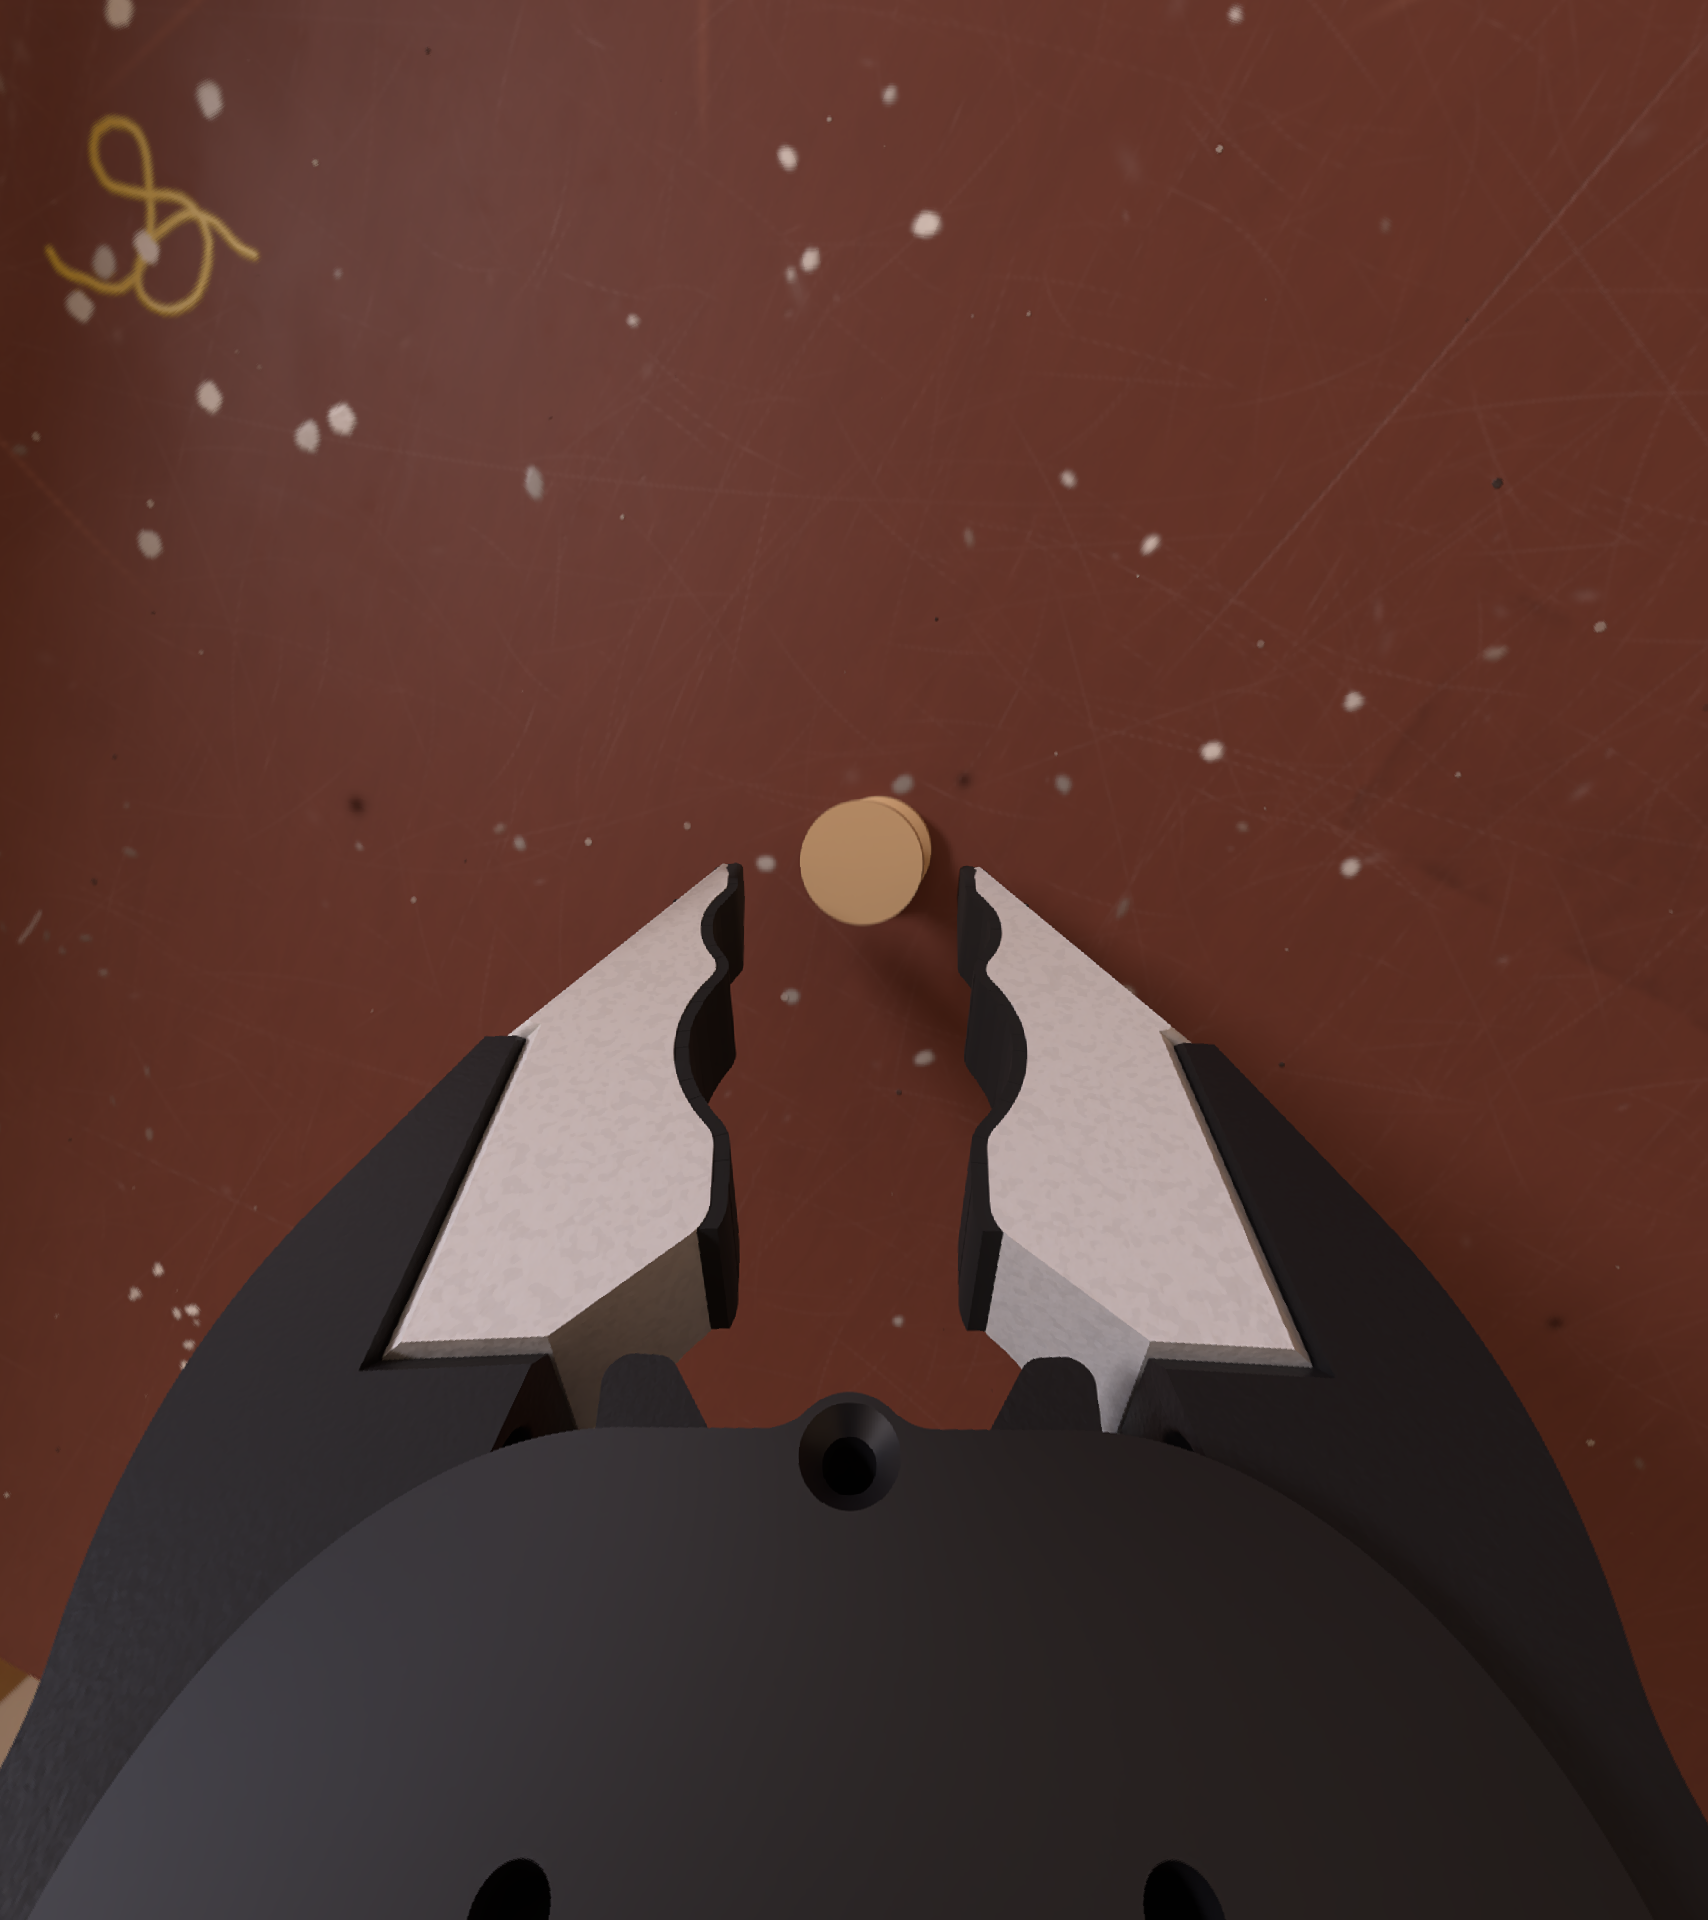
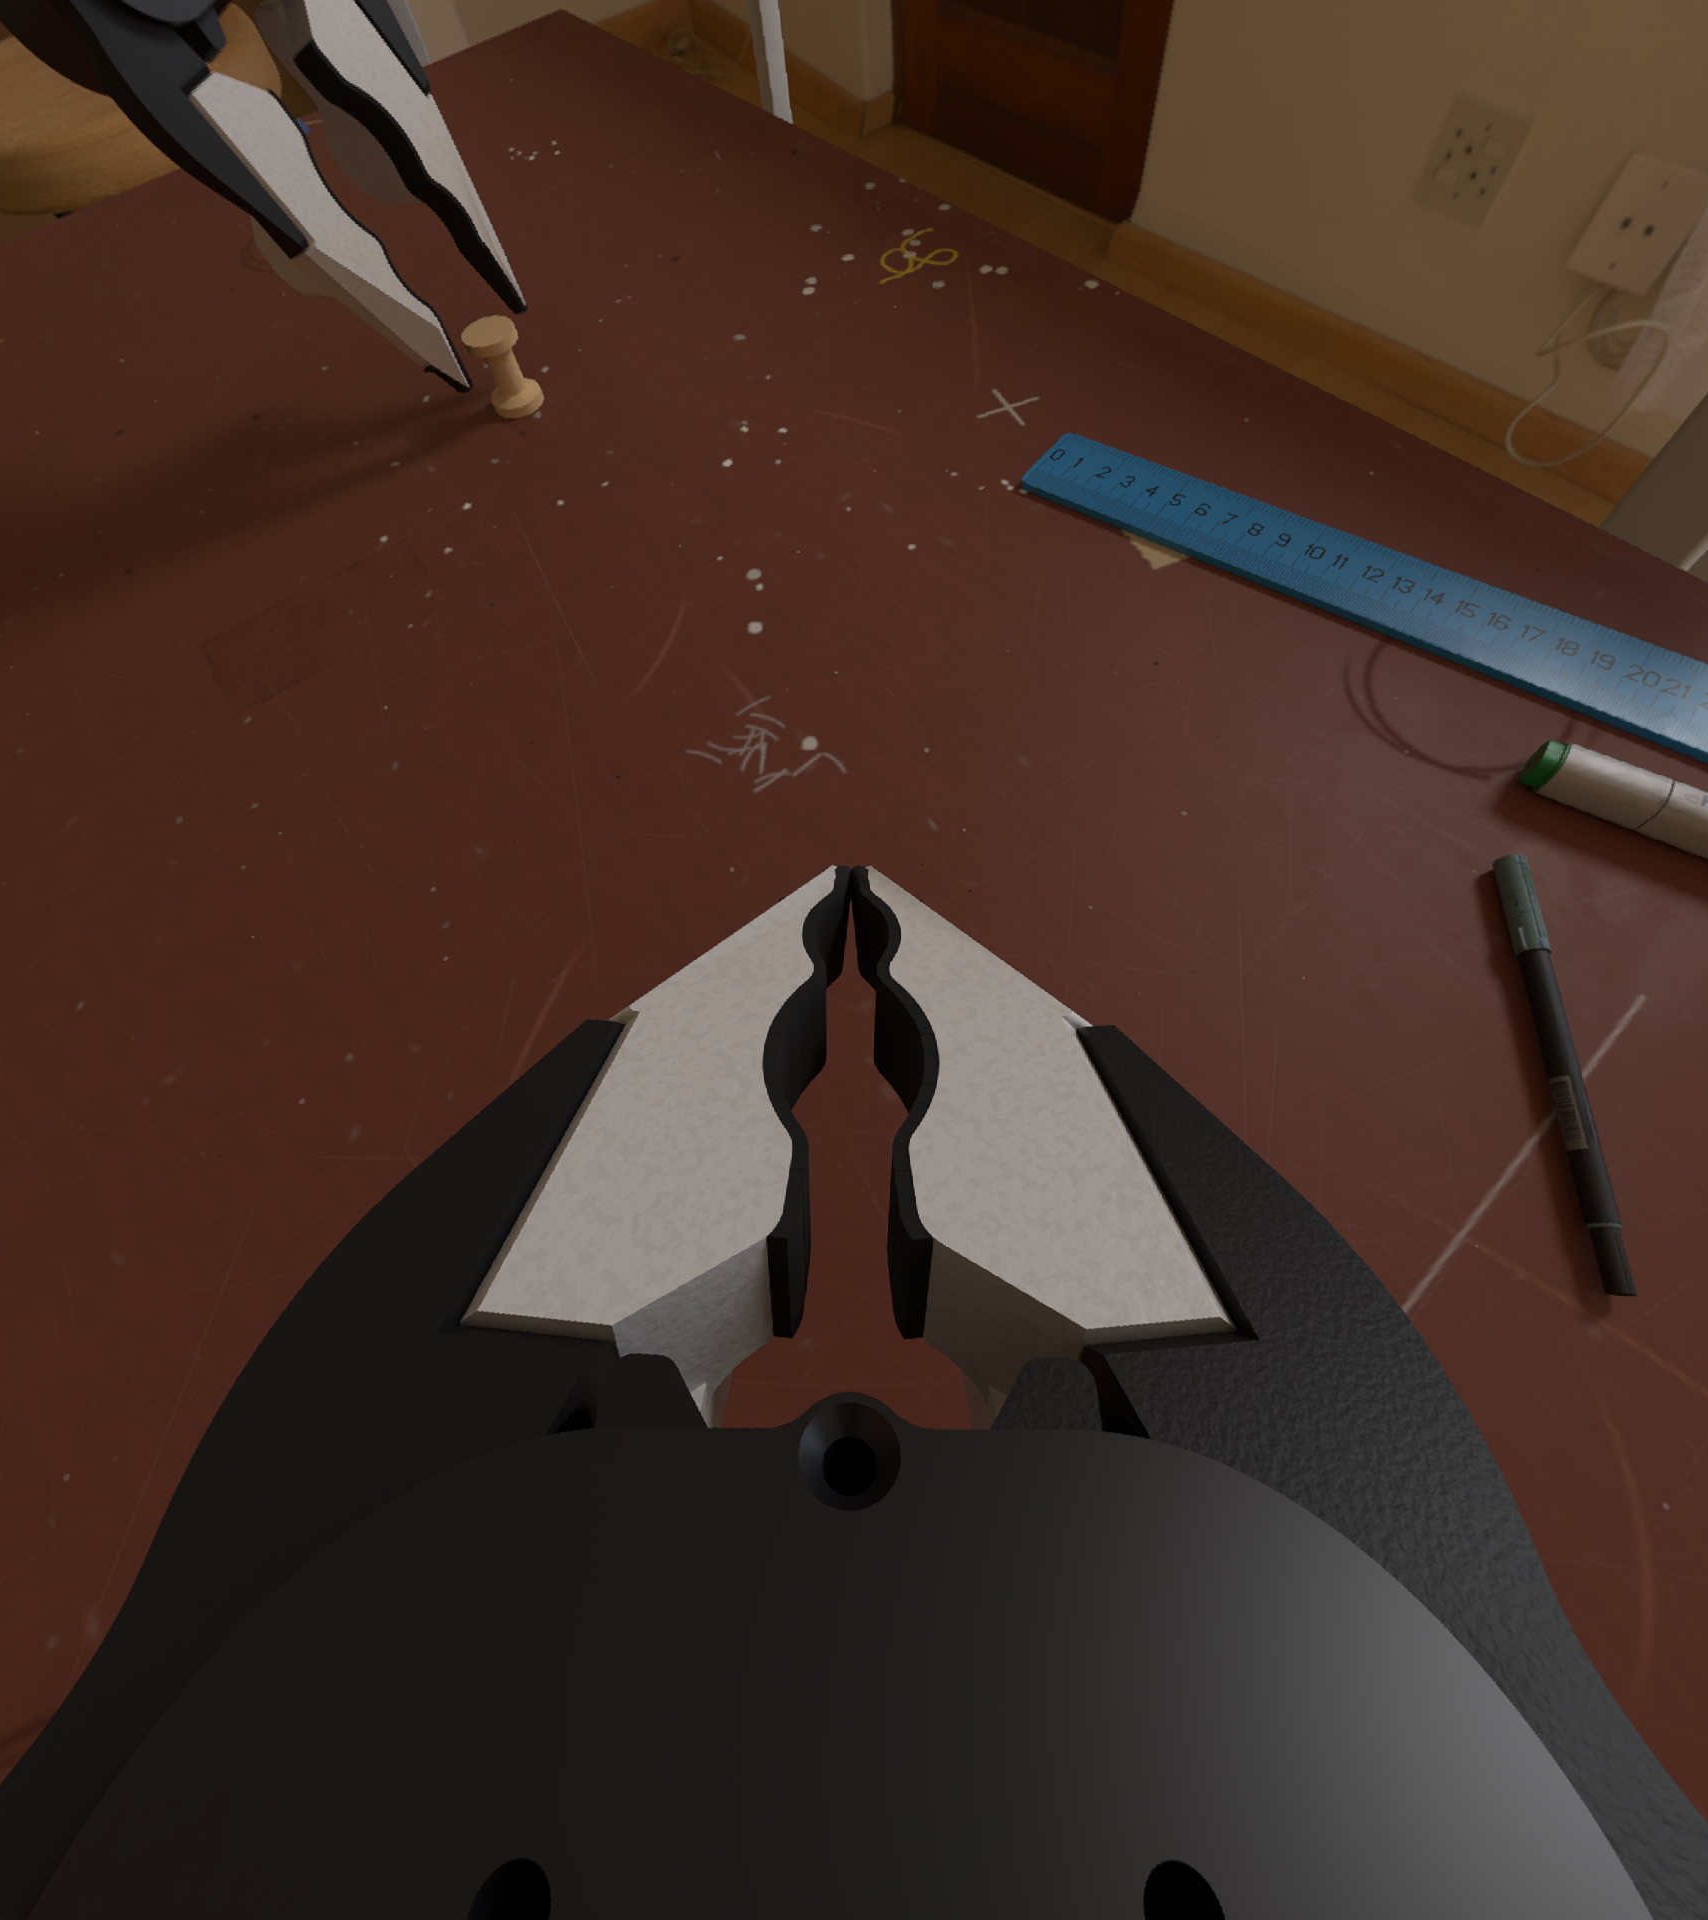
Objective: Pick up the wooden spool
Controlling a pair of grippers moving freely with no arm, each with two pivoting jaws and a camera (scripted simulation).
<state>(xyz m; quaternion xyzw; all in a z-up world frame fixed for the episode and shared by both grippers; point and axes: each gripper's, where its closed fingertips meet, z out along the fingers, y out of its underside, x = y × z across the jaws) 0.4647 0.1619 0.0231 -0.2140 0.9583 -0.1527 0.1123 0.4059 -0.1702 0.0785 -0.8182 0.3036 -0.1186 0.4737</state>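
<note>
Left gripper (image 1: 851, 873) hangs over the table (image 1: 1349, 416), jaws apart, straddling the upright wooden spool (image 1: 855, 860) at twelve o'clock; nothing gripped yet, closing and lifting remain; right gripper (image 2: 851, 873) idles, jaws together.

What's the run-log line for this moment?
left tongs: open, straddling upright tan wooden spool, no contact | right tongs: shut, empty, above brown table | spool: not lifted

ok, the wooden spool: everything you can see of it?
The wooden spool is pale, plain wood: two round flanges joined by a narrow waist, no thread on it. It stands roughly upright, leaning a little, on the brown table. The left gripper is open around it from above, one fingertip close beside it in the right wrist view; contact can't be confirmed.
</note>
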